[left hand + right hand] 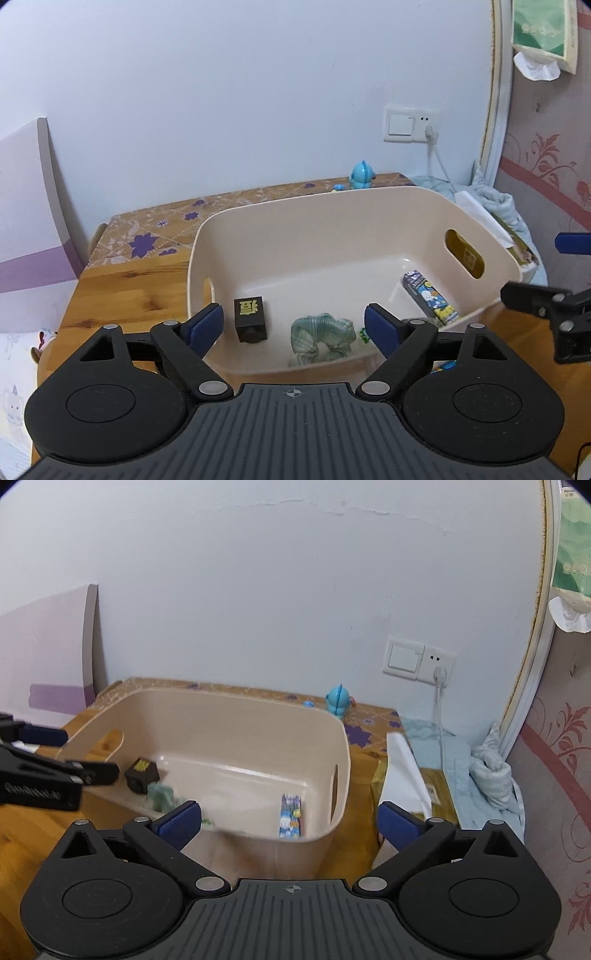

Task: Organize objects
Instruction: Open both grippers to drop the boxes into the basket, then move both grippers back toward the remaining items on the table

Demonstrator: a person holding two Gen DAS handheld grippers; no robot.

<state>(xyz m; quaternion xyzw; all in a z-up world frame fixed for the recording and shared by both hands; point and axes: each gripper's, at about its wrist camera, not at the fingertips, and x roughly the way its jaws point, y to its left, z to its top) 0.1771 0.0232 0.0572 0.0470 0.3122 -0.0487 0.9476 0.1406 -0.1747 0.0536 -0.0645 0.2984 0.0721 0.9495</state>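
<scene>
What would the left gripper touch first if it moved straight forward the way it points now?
Probably the crumpled green checked cloth lying in the beige plastic basket. The open left gripper is aimed over the near rim at it, though depth is hard to judge; a lower path would meet the rim first.

A black box (251, 318) in the bin (325, 206) bears one large yellow character. The carton (430, 295) at 3 o'clock carries print too small to read.
</scene>
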